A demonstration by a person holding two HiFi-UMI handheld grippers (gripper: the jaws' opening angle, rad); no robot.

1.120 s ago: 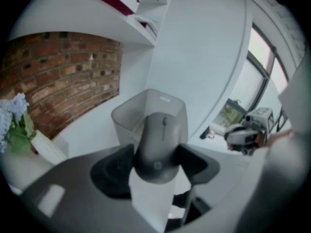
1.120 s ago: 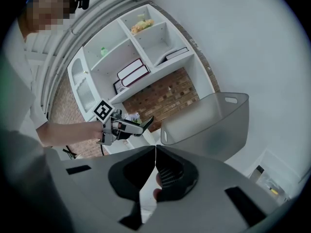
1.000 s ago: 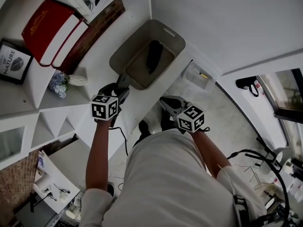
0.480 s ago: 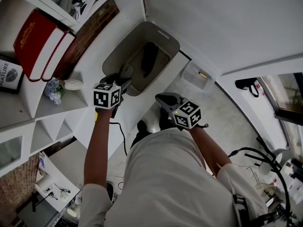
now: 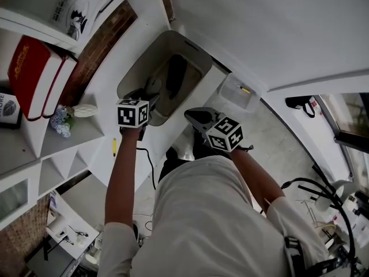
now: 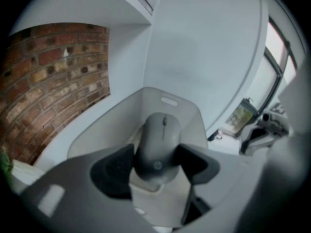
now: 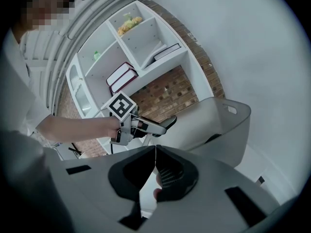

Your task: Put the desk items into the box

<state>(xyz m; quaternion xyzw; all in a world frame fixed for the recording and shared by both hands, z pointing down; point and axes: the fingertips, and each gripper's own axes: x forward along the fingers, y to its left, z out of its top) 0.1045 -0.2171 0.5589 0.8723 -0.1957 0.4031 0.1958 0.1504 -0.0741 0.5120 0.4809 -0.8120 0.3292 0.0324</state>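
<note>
Now left gripper point(image 6: 156, 160) fingers clamped on grey mouse point(image 6: 159, 132) over box point(image 5: 195, 49); right gripper point(image 7: 154, 152) fingers together, empty; dark item point(image 5: 176, 74) inside, kind unclear.

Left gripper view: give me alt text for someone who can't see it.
A grey computer mouse is clamped between the two dark fingers of the left gripper, pointing at an open pale box right behind it. A brick wall stands at left, a white wall behind.

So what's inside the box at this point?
One dark elongated item lies on the box floor. The left gripper, holding a grey mouse, covers the near corner.
</note>
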